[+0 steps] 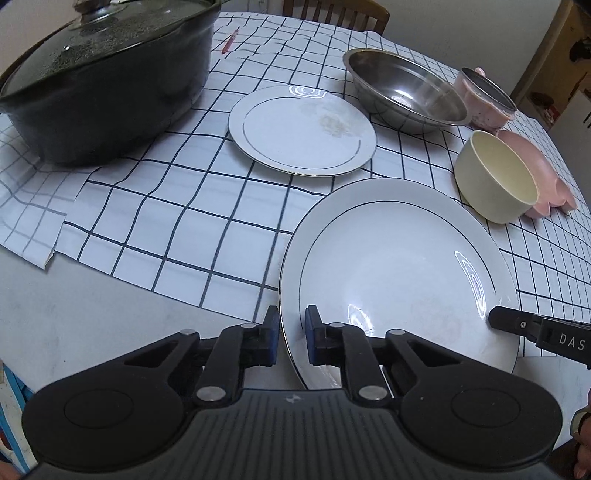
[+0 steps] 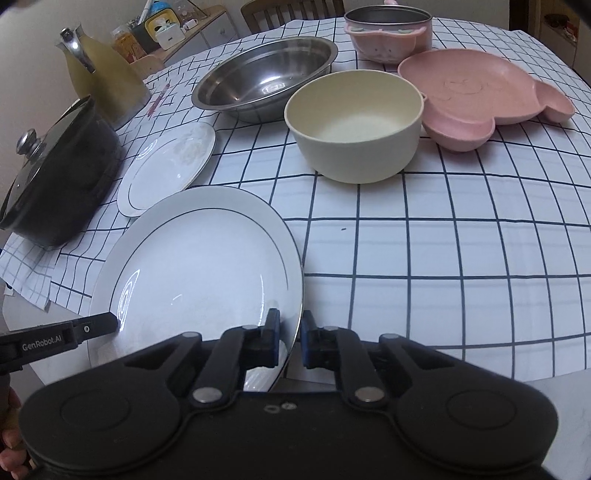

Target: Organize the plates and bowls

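A large white plate (image 1: 399, 266) with a thin dark ring is held between both grippers, near the table's front edge. My left gripper (image 1: 291, 332) is shut on its left rim. My right gripper (image 2: 290, 341) is shut on its right rim (image 2: 295, 295); that gripper's finger also shows in the left wrist view (image 1: 517, 325). A smaller white plate (image 1: 301, 129) lies behind it. A cream bowl (image 1: 495, 177), a steel bowl (image 1: 402, 90), a pink animal-shaped plate (image 2: 480, 96) and a pink-cased steel bowl (image 2: 388, 33) stand further back.
A black pot with a glass lid (image 1: 99, 74) stands at the left on the checked tablecloth (image 1: 184, 221). A metal jug (image 2: 103, 77) and a red pen (image 1: 229, 40) are behind it. Chairs and a cluttered shelf stand beyond the table.
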The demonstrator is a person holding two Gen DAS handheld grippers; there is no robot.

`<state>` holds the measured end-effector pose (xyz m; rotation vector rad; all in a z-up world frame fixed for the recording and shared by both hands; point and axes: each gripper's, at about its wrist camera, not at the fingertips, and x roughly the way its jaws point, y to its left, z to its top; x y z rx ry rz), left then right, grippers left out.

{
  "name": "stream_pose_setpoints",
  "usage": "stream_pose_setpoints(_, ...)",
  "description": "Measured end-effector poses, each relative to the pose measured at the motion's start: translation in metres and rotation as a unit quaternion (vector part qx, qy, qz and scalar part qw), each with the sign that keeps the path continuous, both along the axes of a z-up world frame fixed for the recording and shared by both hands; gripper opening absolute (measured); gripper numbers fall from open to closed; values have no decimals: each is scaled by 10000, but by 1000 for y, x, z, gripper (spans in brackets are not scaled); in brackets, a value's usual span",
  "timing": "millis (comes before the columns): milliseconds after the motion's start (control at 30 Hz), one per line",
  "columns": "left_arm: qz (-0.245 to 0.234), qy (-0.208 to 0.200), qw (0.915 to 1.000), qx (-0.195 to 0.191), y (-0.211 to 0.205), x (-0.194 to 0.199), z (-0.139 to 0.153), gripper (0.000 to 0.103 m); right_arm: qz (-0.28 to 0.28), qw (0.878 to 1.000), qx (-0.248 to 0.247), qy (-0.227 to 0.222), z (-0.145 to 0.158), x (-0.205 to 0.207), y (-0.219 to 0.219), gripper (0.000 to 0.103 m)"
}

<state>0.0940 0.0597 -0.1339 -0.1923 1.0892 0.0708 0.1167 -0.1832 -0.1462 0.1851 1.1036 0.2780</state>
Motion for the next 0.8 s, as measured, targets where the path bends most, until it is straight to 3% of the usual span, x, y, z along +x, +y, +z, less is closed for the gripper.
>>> stream_pose_setpoints(300,-262,-196,9995,-47,-45,-10,14,13,-87,9998,49,-188,12,-21,-44,9)
stream_pose_setpoints(333,-404,-267,9987,-154,-53,-10,16,0,-107,9997,43,-211,13,-23,-51,9)
stream_pose_setpoints(367,-567,-296,9973,-366,-62,-10,18,0,-124,9996,43,-233,14,-26,-58,9)
stream_pose_setpoints(467,-902,-430,9950,-59,-99,-10,29,0,-145,9995,147,-227,16,-31,-74,8)
stream_pose_setpoints(533,-875,-559,9945,-142,-104,-11,37,0,-179,9996,16,-202,14,-34,-80,8)
stream_pose_setpoints(633,-877,-562,9945,91,-104,-9,38,0,-257,9995,158,-79,8,-32,-96,8)
stream_pose_setpoints(800,-653,-311,9971,-218,-102,-7,28,1,-417,9988,261,-43,6,-30,-123,7)
